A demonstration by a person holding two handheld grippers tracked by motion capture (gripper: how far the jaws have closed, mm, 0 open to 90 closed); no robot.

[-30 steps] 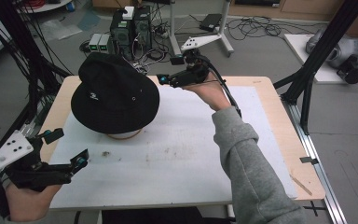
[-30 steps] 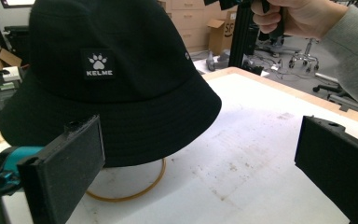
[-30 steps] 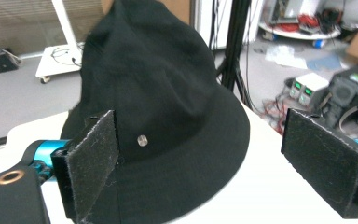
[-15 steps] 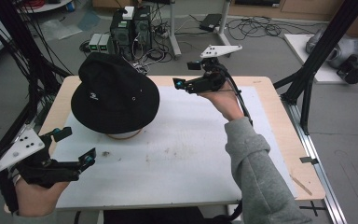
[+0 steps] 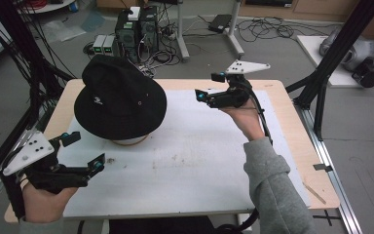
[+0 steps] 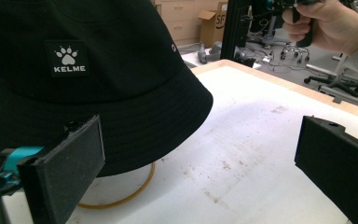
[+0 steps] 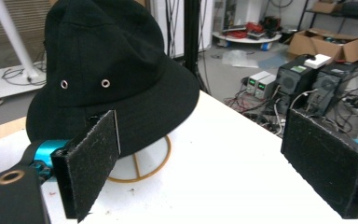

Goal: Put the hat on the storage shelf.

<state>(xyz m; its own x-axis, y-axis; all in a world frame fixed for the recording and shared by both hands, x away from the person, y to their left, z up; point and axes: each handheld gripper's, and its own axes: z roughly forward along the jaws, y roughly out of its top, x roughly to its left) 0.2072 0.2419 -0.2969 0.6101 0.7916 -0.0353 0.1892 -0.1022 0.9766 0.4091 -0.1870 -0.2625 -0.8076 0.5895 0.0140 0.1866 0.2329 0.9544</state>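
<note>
The high view shows the whole table (image 5: 292, 146) with its white mat (image 5: 190, 161). A black hat (image 5: 119, 105) sits on a stand at the far left part of the mat. The left gripper (image 5: 83, 152) is at the near left edge and the right gripper (image 5: 208, 87) is held above the far middle of the mat, both pointing toward the hat.

The left gripper view gives what the high view cannot: a small white logo patch (image 6: 68, 58) with a paw on the crown, and the stand's ring base (image 6: 121, 193) under the brim. It also shows the other hand (image 6: 331, 25) far off at the top right. The right gripper view shows the other side of the hat (image 7: 112, 79), with two metal eyelets (image 7: 85, 84), and the same ring base (image 7: 142, 170) on the mat.

Both grippers have their jaws wide apart and nothing between them. The hat is near the left gripper, just in front of its left jaw, without touching as far as I can see. From the right gripper the hat is farther, with free mat between.

The brim hangs clear above the mat on all visible sides. The near and right parts of the mat are free.
</note>
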